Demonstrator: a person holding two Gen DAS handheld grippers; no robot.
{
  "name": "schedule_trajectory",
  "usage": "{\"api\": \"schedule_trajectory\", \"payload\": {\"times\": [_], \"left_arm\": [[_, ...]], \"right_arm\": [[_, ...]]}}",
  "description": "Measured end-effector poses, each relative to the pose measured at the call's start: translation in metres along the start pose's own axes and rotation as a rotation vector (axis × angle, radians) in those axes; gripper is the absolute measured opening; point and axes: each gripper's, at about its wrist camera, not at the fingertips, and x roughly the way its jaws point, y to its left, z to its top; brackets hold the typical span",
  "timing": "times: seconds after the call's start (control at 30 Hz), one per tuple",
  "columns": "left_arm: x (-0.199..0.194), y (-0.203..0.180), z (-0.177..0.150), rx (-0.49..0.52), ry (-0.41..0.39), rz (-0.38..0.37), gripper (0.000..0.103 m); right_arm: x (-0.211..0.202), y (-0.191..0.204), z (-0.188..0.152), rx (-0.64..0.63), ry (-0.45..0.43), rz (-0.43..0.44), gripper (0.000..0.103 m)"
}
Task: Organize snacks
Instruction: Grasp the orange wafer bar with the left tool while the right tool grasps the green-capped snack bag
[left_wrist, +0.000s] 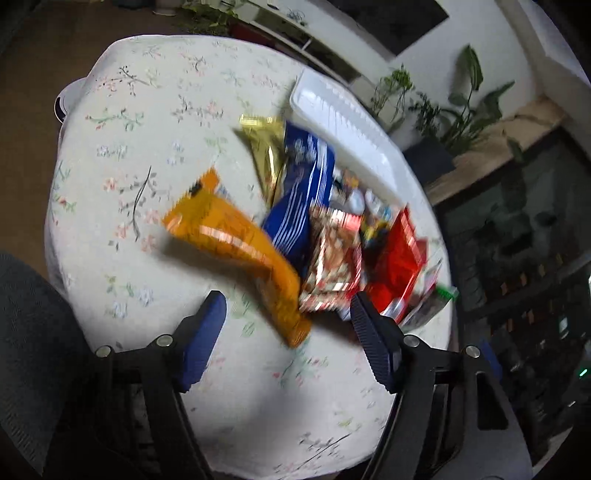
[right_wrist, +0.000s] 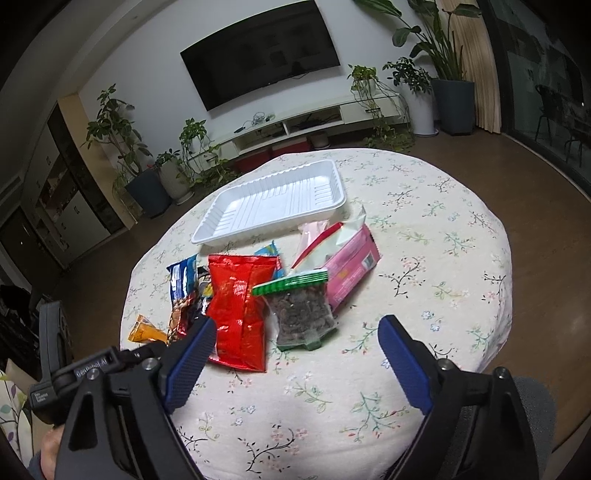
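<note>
Left gripper (left_wrist: 288, 302) hovering above the near part of the round table (left_wrist: 122, 206), tilted down toward the snack pile, fingers spread wide and holding nothing. Left-wrist view smeared with blur. Orange packet (left_wrist: 236, 251) lying diagonally just ahead, its near end reaching into the gap between the blue pads (left_wrist: 205, 332); touching or not cannot be told. Beyond it, dark blue bag (left_wrist: 303, 184), gold packet (left_wrist: 267, 147) and red-and-white patterned packet (left_wrist: 332, 254) crowding together, overlapping at the edges. Red bag (left_wrist: 397, 258) sitting to the right of these.

Right gripper (right_wrist: 295, 332) also hanging released over the near table edge, angled forward and slightly down, nothing between its fingers. Left finger tip overlapping the lower left corner of the red bag (right_wrist: 240, 306) in this view; contact unclear. Clear zip bag with green seal (right_wrist: 301, 314) lying just right of the red one, ahead of the gap. Pink package (right_wrist: 351, 269) resting behind it. White tray (right_wrist: 207, 230) sitting at the far side, just beyond the pile, with snacks all outside it.
</note>
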Motion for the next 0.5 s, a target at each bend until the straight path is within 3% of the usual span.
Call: {"api": "schedule_trajectory", "payload": {"times": [0.23, 0.43, 0.5], "left_arm": [[0.017, 0.011, 0.023, -0.096, 0.009, -0.007, 0.063], [0.033, 0.012, 0.032, -0.102, 0.016, -0.002, 0.026], [0.037, 0.017, 0.032, -0.11, 0.014, -0.015, 0.022]], "right_arm": [[0.008, 0.0, -0.001, -0.017, 0.029, 0.007, 0.086], [0.008, -0.003, 0.001, -0.011, 0.024, -0.004, 0.086], [0.007, -0.005, 0.002, -0.006, 0.023, -0.007, 0.086]]}}
